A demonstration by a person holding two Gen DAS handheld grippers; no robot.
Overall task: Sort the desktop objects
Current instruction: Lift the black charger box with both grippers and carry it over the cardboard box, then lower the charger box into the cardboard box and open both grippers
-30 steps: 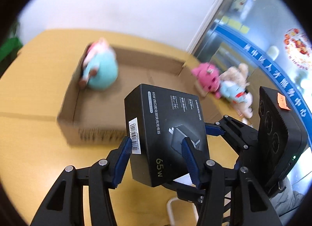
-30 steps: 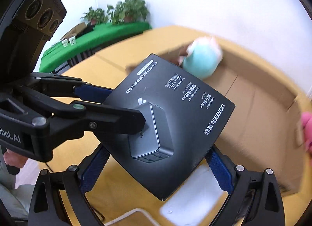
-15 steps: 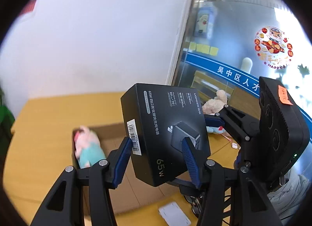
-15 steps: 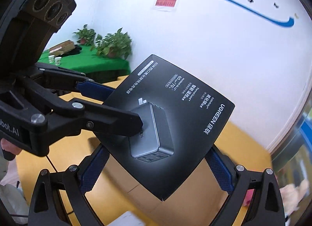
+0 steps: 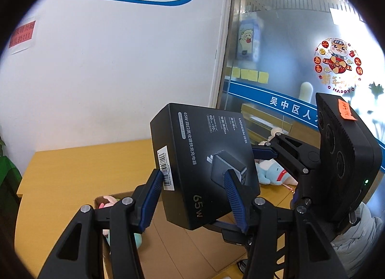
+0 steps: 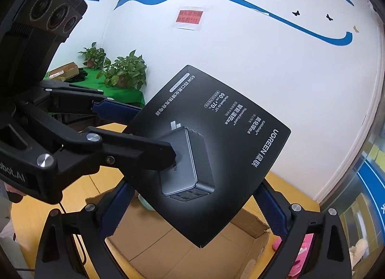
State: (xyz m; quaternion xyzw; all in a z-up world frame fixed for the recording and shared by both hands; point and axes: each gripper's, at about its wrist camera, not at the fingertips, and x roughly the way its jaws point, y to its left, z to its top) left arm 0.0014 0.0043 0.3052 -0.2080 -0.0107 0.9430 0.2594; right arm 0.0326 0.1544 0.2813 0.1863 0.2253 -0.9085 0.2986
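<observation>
Box (image 5: 204, 170), black, printed with a charger picture and "65W", held up in the air above the carton (image 5: 173, 242) and the yellow table (image 5: 72, 170). Clamped by both tools at once. Left gripper (image 5: 195, 194): blue pads pressed on the box's two broad faces, one pad beside the barcode sticker on the side, the other over the printed charger; jaws partly apart, stopped by the box. Right gripper (image 6: 192, 209): blue pads set against two opposite edges of the box near its lower corner, jaws spread wide around it, box tilted so one corner points down. In the right wrist view, left gripper (image 6: 154, 129) reaching in from the left, one finger lying across the front face at the charger picture, the other behind the box. In the left wrist view, right gripper (image 5: 264, 156) coming in from the right behind the box. Inside the carton, a plush toy (image 5: 110, 203), pink and teal, at the near-left corner, mostly hidden by the left finger. More plush toys (image 5: 272, 173) on the table just right of the box. Potted plants (image 6: 125, 71) on a green cloth by the white wall.
</observation>
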